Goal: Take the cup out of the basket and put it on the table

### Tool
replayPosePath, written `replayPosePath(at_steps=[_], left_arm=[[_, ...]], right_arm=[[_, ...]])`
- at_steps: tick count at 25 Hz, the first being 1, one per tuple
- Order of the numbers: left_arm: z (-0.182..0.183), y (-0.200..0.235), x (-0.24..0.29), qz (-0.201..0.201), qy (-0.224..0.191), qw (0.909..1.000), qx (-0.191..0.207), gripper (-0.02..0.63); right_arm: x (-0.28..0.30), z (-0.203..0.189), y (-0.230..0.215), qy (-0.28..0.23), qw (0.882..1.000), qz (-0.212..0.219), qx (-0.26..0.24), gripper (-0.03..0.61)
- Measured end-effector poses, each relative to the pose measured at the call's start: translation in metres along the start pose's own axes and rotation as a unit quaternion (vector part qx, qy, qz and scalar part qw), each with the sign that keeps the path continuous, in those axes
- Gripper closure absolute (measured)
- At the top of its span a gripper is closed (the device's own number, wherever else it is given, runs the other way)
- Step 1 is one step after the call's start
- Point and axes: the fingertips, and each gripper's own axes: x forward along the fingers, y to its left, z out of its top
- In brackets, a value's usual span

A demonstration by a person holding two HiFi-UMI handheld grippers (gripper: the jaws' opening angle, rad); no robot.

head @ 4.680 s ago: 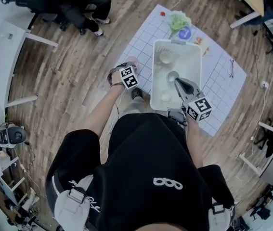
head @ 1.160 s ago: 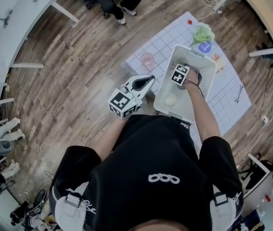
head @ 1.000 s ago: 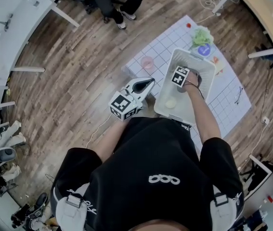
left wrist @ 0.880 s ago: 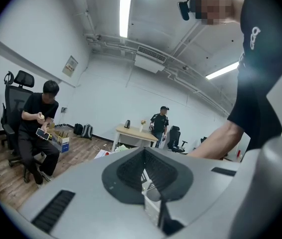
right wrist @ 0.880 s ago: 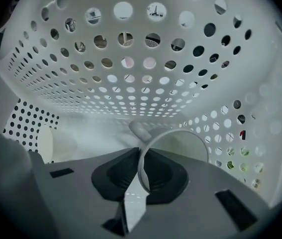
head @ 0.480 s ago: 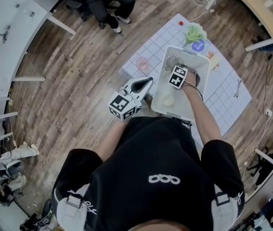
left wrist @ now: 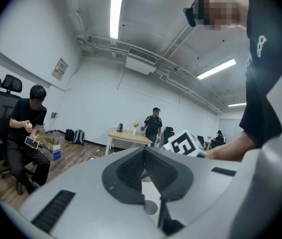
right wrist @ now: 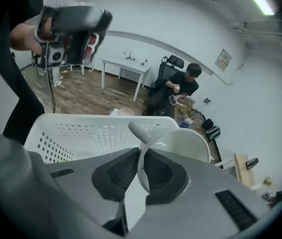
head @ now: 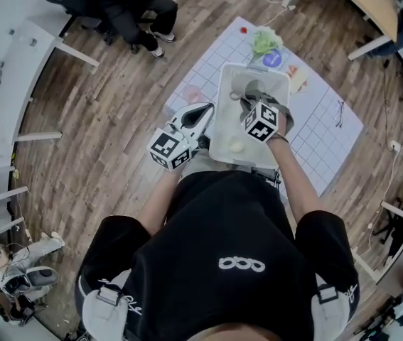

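Half done, I'd say: right gripper (right wrist: 141,171) pinches the cup (right wrist: 183,143) by its rim over the basket (right wrist: 81,133), mid-frame. Left gripper (left wrist: 144,169) is closed and empty; setting the cup down remains.

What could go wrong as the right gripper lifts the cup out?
1. The right gripper pinches the cup only by its thin wall, so it could pivot or slip while lifted.
2. The cup sits close to the perforated wall of the basket and might catch the rim on the way out.
3. The left gripper, shut and empty, is beside the basket, not steadying it, so the basket could shift.
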Motion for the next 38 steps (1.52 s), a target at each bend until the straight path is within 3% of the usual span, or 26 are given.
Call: replayPosePath(at_steps=[3, 7, 11, 20, 34, 38], left_arm=[[0.001, -0.005, 0.008, -0.010, 0.006, 0.9999, 0.010, 0.606], [0.008, -0.015, 0.023, -0.028, 0.007, 0.9994, 0.020, 0.606], [0.014, -0.028, 0.038, -0.048, 0.006, 0.9985, 0.027, 0.606], [0.020, -0.058, 0.073, -0.098, 0.011, 0.9944, 0.037, 0.606], [0.013, -0.127, 0.129, -0.197, 0.024, 0.9788, 0.049, 0.606], [0.009, -0.135, 0.135, -0.203, 0.028, 0.9774, 0.050, 0.606]], right_arm=[[-0.043, 0.012, -0.011, -0.053, 0.997, -0.040, 0.042, 0.532], [-0.103, 0.018, -0.028, -0.116, 0.983, -0.107, 0.089, 0.532], [-0.149, 0.010, -0.039, -0.138, 0.971, -0.157, 0.116, 0.532], [-0.182, -0.032, -0.043, -0.123, 0.959, -0.195, 0.163, 0.532], [-0.236, -0.150, -0.021, -0.048, 0.928, -0.256, 0.264, 0.532], [-0.240, -0.169, -0.018, -0.037, 0.927, -0.257, 0.272, 0.532]])
